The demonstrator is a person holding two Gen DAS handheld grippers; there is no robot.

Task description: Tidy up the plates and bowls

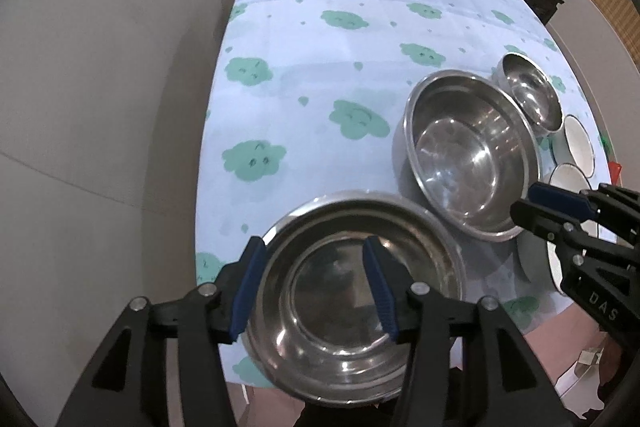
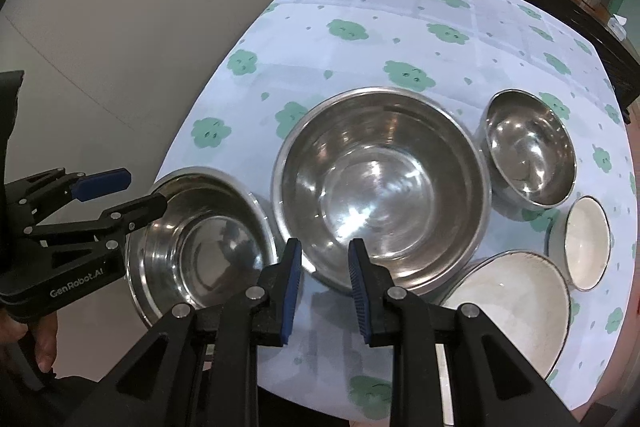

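Right wrist view shows five dishes spread singly on the counter [image 2: 360,27]: a shallow steel bowl [image 2: 200,243] at 9 o'clock of the large steel bowl [image 2: 384,187], a small steel bowl [image 2: 528,151] at 3 o'clock, a large white bowl [image 2: 516,307] at 5 o'clock, a small white bowl [image 2: 586,243] beyond it. Nothing is nested yet, so the sorting looks barely begun. Left tongs [image 1: 316,283] are parted, one pad outside the shallow bowl's rim and one above its inside, not pressing. Right tongs [image 2: 325,291] stand narrowly apart, empty, above the large bowl's near rim
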